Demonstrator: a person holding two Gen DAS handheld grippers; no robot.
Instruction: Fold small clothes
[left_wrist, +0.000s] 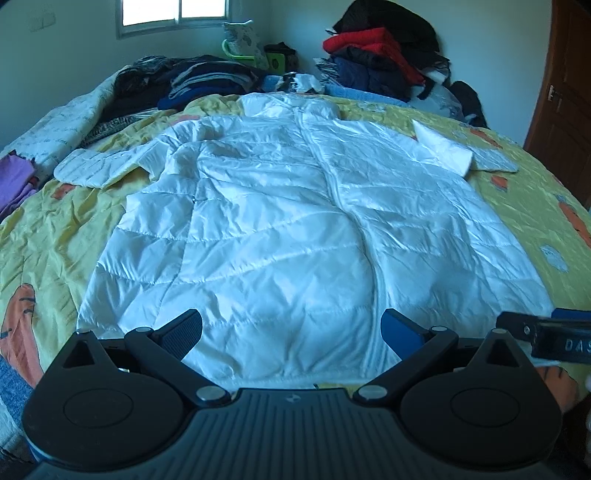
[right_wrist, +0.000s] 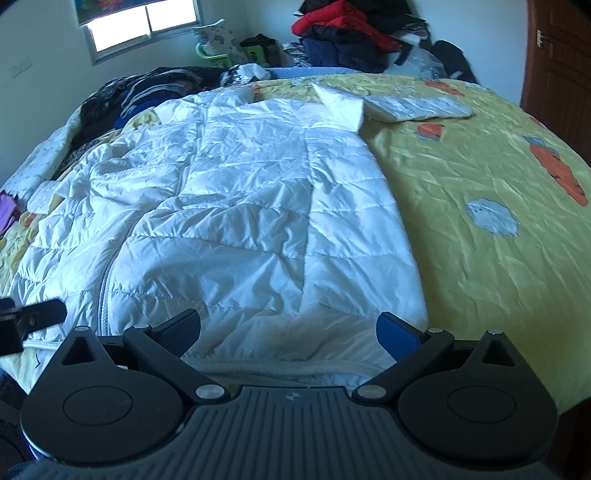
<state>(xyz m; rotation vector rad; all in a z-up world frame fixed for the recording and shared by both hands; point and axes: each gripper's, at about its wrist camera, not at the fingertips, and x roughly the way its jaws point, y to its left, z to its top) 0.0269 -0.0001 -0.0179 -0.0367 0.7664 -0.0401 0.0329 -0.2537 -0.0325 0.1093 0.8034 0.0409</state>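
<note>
A white quilted puffer jacket (left_wrist: 280, 221) lies flat and zipped on the yellow bedspread (left_wrist: 55, 229), collar far, hem near me, sleeves spread out to both sides. My left gripper (left_wrist: 291, 332) is open and empty, hovering just over the hem left of the zipper. My right gripper (right_wrist: 288, 332) is open and empty over the hem at the jacket (right_wrist: 240, 206) near its right side edge. The right gripper's tip shows at the right edge of the left wrist view (left_wrist: 543, 332). The right sleeve (right_wrist: 417, 107) lies out across the bedspread (right_wrist: 480, 221).
Piles of dark clothes (left_wrist: 192, 81) lie at the far left of the bed. A tall heap of red and dark clothes (left_wrist: 384, 55) stands at the far right. Purple cloth (left_wrist: 14, 181) lies at the left edge. A wooden door (left_wrist: 565, 103) is at right.
</note>
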